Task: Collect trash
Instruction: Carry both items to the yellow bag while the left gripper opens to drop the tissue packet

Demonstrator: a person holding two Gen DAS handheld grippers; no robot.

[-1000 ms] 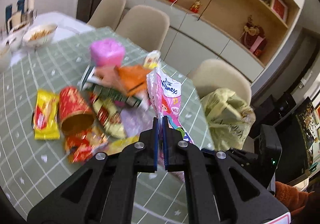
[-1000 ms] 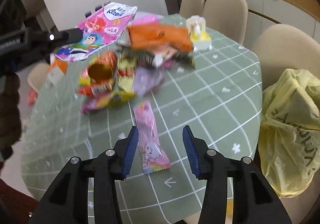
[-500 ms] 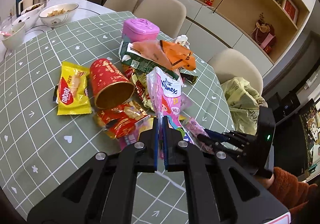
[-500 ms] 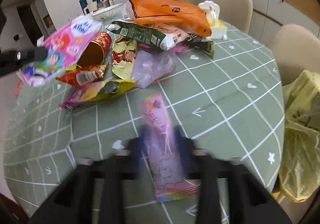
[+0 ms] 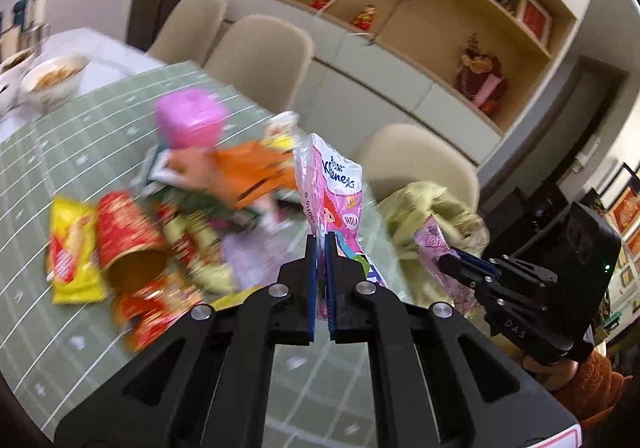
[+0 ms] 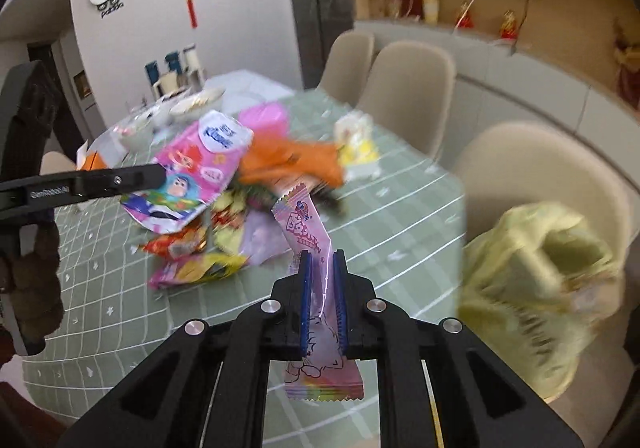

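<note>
My left gripper is shut on a pink Kleenex wrapper, which stands up from its tips above the table. In the right wrist view the same wrapper hangs at the left over the trash pile. My right gripper holds a long pink snack wrapper clear of the green checked table; its jaws are still closing, and the pads press on the wrapper. A yellow-green plastic bag sits on a chair at the right, just beyond the right gripper.
A pile of wrappers lies mid-table: a red tube, a yellow packet, an orange bag and a pink container. Bowls stand at the far left. Beige chairs line the far edge.
My right gripper closed on the pink snack wrapper and lifted it off the table toward the yellow-green bag. The left gripper kept its grip on the Kleenex wrapper.
</note>
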